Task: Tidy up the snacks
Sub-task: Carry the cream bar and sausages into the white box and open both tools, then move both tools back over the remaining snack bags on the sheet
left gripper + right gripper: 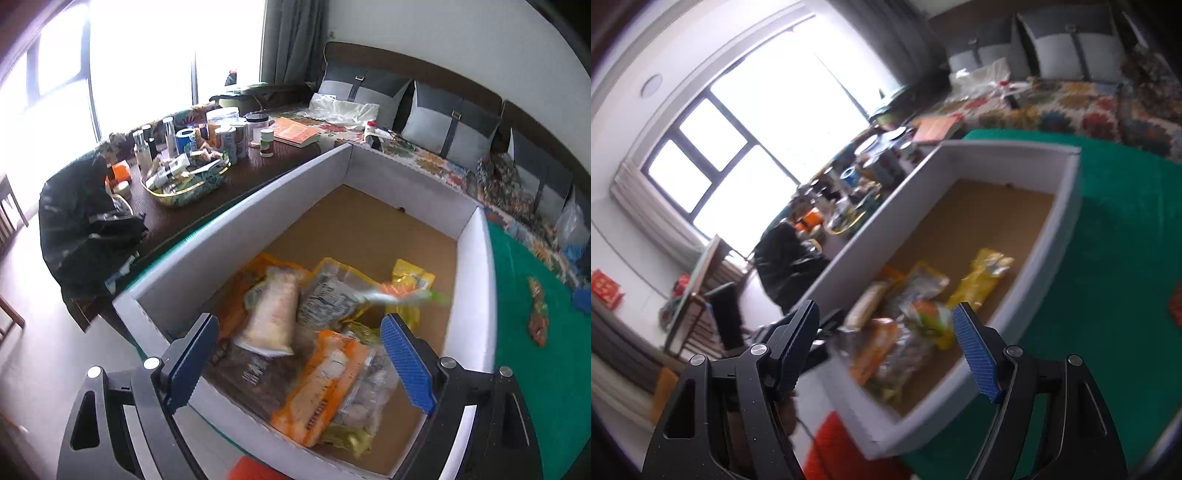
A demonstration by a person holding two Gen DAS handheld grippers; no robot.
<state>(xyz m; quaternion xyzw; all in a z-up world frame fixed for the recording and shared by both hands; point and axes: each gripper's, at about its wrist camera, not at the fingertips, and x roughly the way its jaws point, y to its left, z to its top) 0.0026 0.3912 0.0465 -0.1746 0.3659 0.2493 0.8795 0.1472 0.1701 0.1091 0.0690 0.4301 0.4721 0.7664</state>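
box [236, 229]: matt white cardboard | snack packets [325, 373]: glossy plastic | table cover [524, 369]: green cloth

The right wrist view is smeared throughout: the snack packets [916, 317] in the white box [1067, 236] show only as orange, yellow and silver patches, with no label readable. The clutter on the dark table [864, 173] beyond it melts together. In the left wrist view, 1 green and white packet [399, 295] is a streak, its shape unclear. The print on the orange packet [325, 387] is too blurred to read. The box's near corner [369, 469] is cut by the bottom edge. An orange-red thing [255, 470] below it is cropped and unidentifiable.
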